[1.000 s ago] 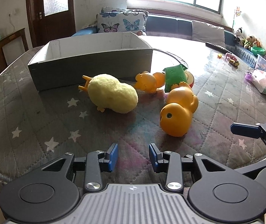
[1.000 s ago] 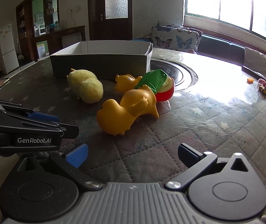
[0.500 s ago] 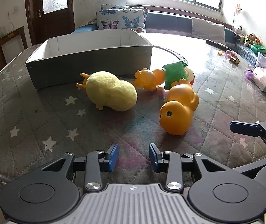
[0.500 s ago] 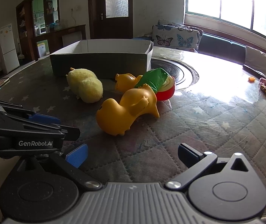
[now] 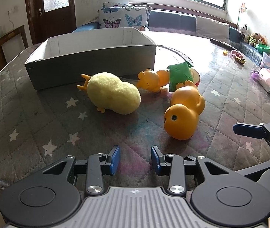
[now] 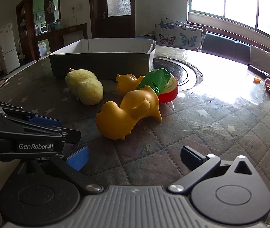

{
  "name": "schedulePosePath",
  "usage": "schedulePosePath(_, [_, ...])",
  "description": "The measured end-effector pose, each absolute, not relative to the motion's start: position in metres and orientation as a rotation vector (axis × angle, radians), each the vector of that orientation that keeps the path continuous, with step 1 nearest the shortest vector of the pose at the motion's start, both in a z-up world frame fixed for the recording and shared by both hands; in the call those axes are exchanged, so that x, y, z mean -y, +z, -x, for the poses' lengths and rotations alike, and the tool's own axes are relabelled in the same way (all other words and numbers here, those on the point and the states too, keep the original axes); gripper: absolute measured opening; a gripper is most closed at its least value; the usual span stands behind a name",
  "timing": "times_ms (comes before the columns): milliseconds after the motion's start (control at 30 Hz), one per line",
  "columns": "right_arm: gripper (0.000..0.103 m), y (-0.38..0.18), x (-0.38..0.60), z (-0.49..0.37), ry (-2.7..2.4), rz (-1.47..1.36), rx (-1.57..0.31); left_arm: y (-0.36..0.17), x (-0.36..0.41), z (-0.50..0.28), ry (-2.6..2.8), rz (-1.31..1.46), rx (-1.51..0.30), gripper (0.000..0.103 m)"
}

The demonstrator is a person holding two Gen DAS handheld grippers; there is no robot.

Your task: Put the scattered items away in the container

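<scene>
Since a second ago the toys have slid slightly higher in the left wrist view; nothing on the table itself has shifted.

The left gripper (image 5: 135,160) hangs over the near edge of the quilted table (image 5: 40,117) with its blue pads apart and nothing between them. The right gripper (image 6: 134,156) is spread wide, also empty, just beside the left one. The gray box (image 5: 89,60) stands open at the far side of the table. In front of it the fluffy yellow chick (image 5: 114,95) lies on its side, close to the box wall. The big orange duck (image 5: 184,114) lies tipped over nearer the grippers. Behind it are the small orange toy (image 5: 151,79), the green packet (image 5: 180,74) and a red ball (image 6: 168,93), bunched together and touching.
</scene>
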State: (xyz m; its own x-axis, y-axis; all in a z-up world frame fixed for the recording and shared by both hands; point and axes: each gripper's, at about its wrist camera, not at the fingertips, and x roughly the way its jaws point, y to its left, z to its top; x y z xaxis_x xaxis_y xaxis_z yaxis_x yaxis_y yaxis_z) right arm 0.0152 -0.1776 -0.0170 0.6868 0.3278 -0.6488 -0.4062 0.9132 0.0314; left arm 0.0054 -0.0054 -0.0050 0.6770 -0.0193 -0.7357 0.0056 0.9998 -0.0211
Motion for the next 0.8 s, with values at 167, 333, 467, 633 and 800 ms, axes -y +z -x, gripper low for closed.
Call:
schedulePosePath(167, [0.103,-0.017,0.177,-0.019,0.414,0.118,-0.704,-0.005,0.005,-0.009,-0.013,0.020,-0.830,0.039])
schedulePosePath(333, [0.103,-0.017,0.176,-0.023,0.418,0.119,-0.707,-0.005,0.004,-0.012,-0.011,0.020,-0.835,0.038])
schedulePosePath(467, [0.103,-0.017,0.176,-0.025,0.420,0.119,-0.708,-0.005,0.003,-0.015,-0.010,0.024,-0.838,0.038])
schedulePosePath(633, [0.103,-0.016,0.177,-0.027,0.420,0.120,-0.709,-0.005,0.003,-0.018,-0.011,0.025,-0.840,0.038])
schedulePosePath(800, [0.103,-0.015,0.177,-0.030,0.419,0.121,-0.711,-0.005,0.002,-0.021,-0.013,0.027,-0.843,0.038])
